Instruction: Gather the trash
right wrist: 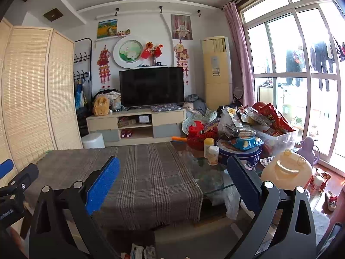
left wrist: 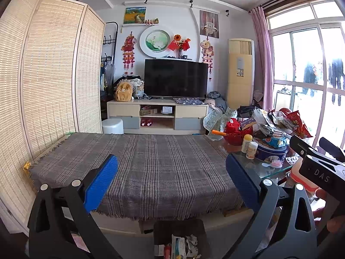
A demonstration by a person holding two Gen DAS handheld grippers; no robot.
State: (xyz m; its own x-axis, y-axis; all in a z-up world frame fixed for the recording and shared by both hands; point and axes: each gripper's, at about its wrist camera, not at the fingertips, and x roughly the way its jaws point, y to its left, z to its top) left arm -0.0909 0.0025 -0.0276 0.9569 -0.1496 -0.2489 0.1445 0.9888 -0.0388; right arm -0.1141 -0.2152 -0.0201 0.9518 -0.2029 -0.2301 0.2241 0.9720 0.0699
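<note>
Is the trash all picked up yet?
Maybe nearly. Some wrappers already lie in the bin on the floor. Both the left claw and the right claw are open and empty. The plaid cloth looks bare; snack bags remain piled at the table's far end.

Only stuff I can actually read is "DAS" in pale letters on the black body of the right gripper; snack bag print is too blurry.
</note>
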